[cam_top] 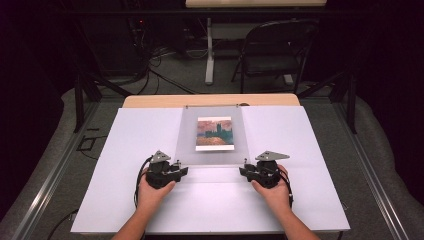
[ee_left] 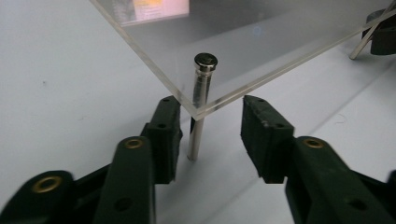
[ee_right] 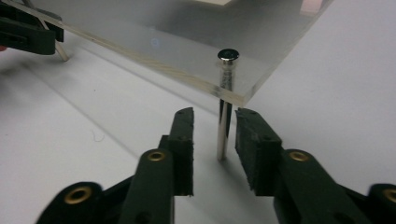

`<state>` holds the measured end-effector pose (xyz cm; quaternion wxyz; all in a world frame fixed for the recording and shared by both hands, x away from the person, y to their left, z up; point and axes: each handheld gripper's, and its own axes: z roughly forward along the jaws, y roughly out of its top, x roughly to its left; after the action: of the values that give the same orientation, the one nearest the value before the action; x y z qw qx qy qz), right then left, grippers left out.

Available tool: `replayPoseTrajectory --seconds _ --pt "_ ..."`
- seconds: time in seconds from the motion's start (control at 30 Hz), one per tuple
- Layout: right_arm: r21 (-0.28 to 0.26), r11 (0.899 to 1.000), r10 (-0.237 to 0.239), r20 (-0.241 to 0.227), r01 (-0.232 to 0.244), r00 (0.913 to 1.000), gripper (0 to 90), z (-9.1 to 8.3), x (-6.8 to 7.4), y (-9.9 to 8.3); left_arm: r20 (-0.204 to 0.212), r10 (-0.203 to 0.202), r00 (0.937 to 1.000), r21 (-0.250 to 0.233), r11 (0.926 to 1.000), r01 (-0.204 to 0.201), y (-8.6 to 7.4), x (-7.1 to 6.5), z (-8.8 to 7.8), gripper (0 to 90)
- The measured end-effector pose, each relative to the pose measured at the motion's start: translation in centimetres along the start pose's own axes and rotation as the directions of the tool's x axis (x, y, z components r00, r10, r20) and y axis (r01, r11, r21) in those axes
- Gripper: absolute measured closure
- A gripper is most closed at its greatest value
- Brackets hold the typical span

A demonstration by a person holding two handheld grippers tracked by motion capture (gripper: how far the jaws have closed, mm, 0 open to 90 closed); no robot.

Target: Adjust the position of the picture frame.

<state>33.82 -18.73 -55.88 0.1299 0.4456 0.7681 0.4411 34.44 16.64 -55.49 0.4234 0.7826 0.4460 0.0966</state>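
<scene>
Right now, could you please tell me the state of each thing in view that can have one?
Acrylic sheet: raised off the table on metal pins, a picture lying under it.
Left pin: upright, between the open jaws, untouched.
Right pin: upright, between the open jaws, untouched.
Left gripper: open.
Right gripper: open.
Folding chair: unfolded, unoccupied.
</scene>
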Motion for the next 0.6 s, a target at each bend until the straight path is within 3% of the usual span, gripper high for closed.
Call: replayPoseTrajectory --seconds 0.03,0.07,0.1,0.13,0.33,0.6 --pt "0.000 1.000 0.000 0.000 0.000 1.0000 62.1 0.0 0.0 0.0 -0.003 0.003 1.0000 0.000 1.0000 -0.003 0.0 -0.1 0.0 54.6" --pt "-0.011 1.000 -0.015 0.030 0.015 0.9994 56.5 -0.1 0.1 -0.1 -0.005 0.005 1.0000 -0.005 1.0000 -0.005 -0.1 -0.2 -0.1 48.4" --pt "-0.011 1.000 -0.015 0.030 0.015 0.9994 56.5 -0.1 0.1 -0.1 -0.005 0.005 1.0000 -0.005 1.0000 -0.005 -0.1 -0.2 -0.1 46.3" --pt "-0.018 1.000 -0.010 0.036 0.010 0.9993 50.5 -0.2 0.1 -0.1 -0.006 0.006 1.0000 -0.003 1.0000 -0.006 -0.2 -0.2 -0.1 44.1" --pt "-0.015 1.000 -0.026 0.052 0.027 0.9983 36.8 -0.8 0.3 -0.2 -0.011 0.019 0.9998 -0.013 0.9997 -0.019 -0.3 -0.6 -1.1 40.3" --pt "-0.003 0.999 -0.047 0.047 0.048 0.9978 35.1 -1.8 0.9 -0.1 -0.011 0.014 0.9998 -0.030 0.9994 -0.014 -0.7 -0.7 -2.5 39.7"
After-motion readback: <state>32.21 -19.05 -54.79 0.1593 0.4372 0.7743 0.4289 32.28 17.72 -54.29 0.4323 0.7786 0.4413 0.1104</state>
